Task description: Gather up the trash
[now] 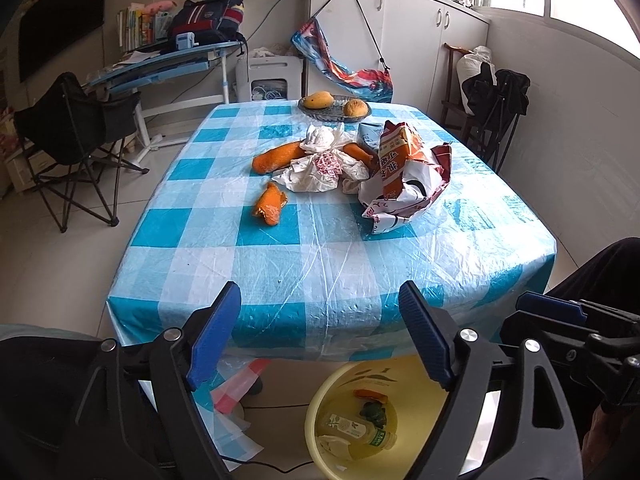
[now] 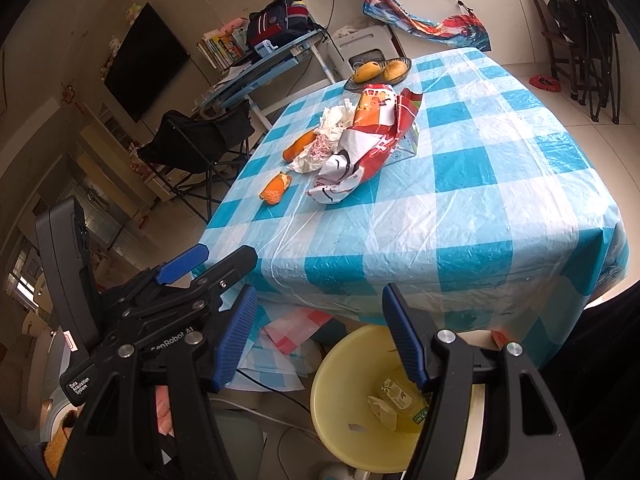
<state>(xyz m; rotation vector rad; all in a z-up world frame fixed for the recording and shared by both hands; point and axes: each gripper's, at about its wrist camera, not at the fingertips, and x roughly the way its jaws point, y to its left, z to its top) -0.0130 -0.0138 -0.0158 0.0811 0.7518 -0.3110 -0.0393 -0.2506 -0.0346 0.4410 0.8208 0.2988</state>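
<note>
Nearest, at six o'clock below the table's front edge, a yellow bin (image 1: pixel 320 412) stands on the floor with a plastic bottle (image 1: pixel 360 432), a scrap of orange peel and other bits lying inside it. Both grippers hover over that bin with nothing between their blue pads: the left gripper (image 1: pixel 320 320) has its jaws spread wide, and the right gripper (image 2: pixel 320 320) is likewise parted and empty — it also shows at three o'clock in the left wrist view. Beyond them lies the table under a blue-and-white checked cloth (image 1: pixel 328 256). On the cloth, toward eleven o'clock from the left gripper, a small piece of orange peel (image 1: pixel 270 205) lies by itself, just apart from the main heap. Farther back, around twelve o'clock, the heap holds a long orange peel (image 1: pixel 276 157), crumpled white wrappers (image 1: pixel 320 168) touching it, and at one o'clock a torn red-and-orange snack bag (image 1: pixel 404 172) leaning over a light blue carton (image 1: pixel 370 136). At the far edge a dish (image 1: pixel 335 114) carries two mangoes (image 1: pixel 318 100) — well apart from the grippers.
</note>
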